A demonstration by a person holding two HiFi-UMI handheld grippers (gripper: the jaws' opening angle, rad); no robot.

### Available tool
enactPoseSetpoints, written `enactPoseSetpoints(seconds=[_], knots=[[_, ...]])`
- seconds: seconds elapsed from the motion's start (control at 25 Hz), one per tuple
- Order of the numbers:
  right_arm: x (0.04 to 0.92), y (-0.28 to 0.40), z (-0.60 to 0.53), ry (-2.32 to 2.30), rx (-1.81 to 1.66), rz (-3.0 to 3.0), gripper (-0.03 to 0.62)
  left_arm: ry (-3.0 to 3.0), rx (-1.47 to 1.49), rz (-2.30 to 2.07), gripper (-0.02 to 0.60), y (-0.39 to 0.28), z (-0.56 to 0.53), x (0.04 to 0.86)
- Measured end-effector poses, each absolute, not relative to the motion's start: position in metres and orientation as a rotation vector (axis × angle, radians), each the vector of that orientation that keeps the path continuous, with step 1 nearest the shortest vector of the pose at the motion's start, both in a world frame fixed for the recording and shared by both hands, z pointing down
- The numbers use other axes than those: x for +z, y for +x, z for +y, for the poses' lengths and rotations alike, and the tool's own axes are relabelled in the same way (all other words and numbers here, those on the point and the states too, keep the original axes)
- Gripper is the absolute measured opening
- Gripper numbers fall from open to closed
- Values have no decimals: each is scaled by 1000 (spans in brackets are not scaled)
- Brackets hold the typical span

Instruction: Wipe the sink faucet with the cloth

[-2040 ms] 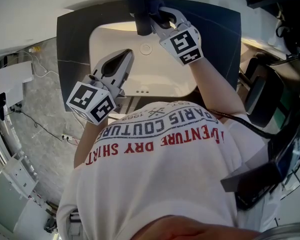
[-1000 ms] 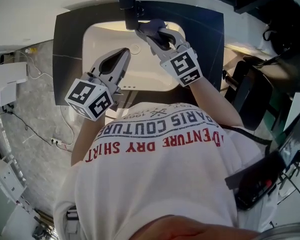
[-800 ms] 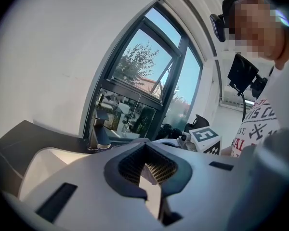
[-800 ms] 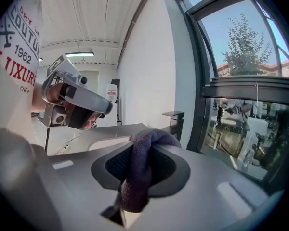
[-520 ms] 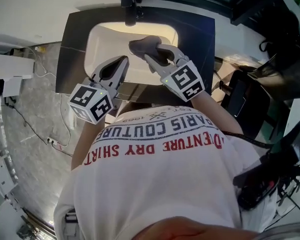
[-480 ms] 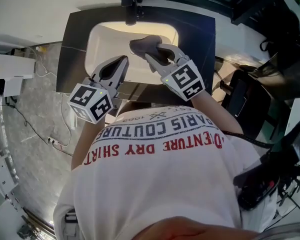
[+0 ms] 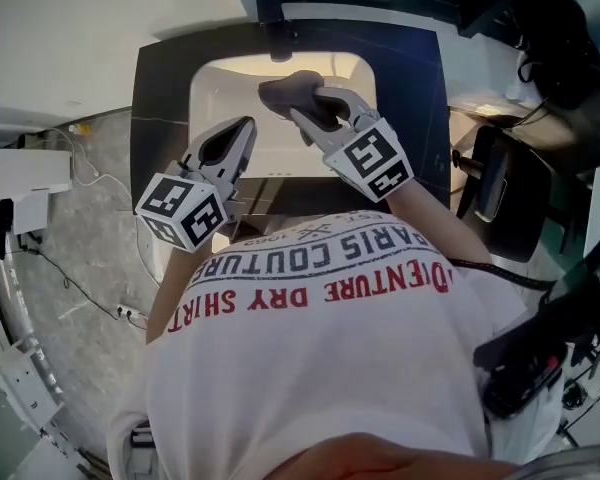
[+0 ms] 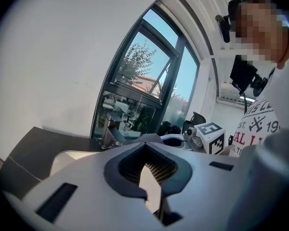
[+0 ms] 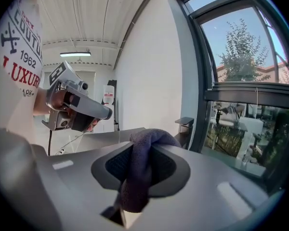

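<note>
While over sink [image 7: 205,98], short of faucet [image 7: 278,38] at back edge: gripping cloth [image 7: 288,90] in right gripper [image 7: 308,108], left gripper [image 7: 244,128] closed, empty.

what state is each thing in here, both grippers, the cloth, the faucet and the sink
left gripper: shut, nothing between its jaws, held above the sink's near edge
right gripper: shut on the cloth, held over the sink
cloth: bunched, pinched in the right gripper, apart from the faucet
faucet: nothing touching it, no water seen running
sink: no standing water seen, nothing lying in the part that shows
</note>
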State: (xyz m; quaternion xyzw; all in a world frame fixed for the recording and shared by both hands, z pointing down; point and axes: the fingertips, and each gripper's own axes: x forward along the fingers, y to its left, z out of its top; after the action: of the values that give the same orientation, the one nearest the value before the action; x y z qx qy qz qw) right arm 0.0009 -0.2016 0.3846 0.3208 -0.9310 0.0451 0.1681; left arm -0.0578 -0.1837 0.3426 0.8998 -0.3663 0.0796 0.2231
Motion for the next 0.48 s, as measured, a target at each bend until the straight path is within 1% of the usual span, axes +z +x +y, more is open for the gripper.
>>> enactPoseSetpoints(seconds=[0.28, 0.4, 0.48], knots=[[401, -136, -251, 1098, 250, -2589, 72, 2502, 260, -930, 2, -220, -243, 359], [403, -167, -264, 1245, 290, -2516, 72, 2529, 287, -822, 2, -262, -265, 363], [400, -179, -269, 1341, 319, -2479, 72, 2552, 314, -747, 0, -278, -275, 364]])
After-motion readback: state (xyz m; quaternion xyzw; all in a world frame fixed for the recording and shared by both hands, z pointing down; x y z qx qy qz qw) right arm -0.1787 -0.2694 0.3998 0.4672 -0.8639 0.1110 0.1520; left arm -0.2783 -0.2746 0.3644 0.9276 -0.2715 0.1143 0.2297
